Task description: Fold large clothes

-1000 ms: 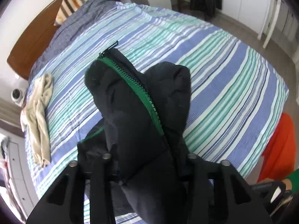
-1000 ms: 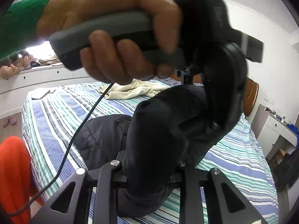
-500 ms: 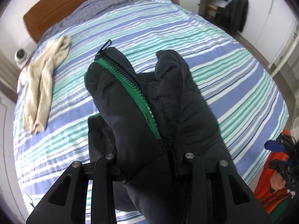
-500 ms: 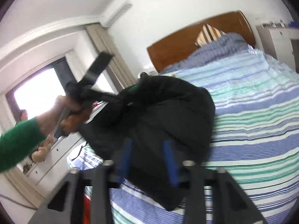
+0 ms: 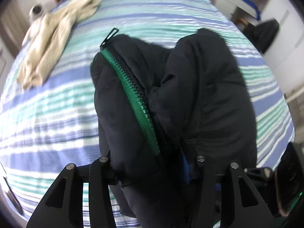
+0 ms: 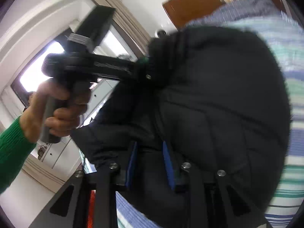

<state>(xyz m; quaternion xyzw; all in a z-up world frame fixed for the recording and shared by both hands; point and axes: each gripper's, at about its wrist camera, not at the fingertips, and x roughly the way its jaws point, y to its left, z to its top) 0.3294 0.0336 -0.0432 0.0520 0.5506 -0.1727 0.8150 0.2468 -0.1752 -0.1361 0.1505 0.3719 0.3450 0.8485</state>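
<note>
Both the left gripper (image 5: 152,163) and the right gripper (image 6: 150,163) are clenched on the black padded jacket with green zipper (image 5: 171,98), which hangs bunched above the blue-and-green striped bed (image 5: 57,102), its zipper apparently running away from the left gripper.

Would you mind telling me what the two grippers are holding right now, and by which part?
Both hold the black jacket. The left gripper pinches its front edge along the green zipper; the right gripper clamps a padded fold, exact part unclear.
</note>
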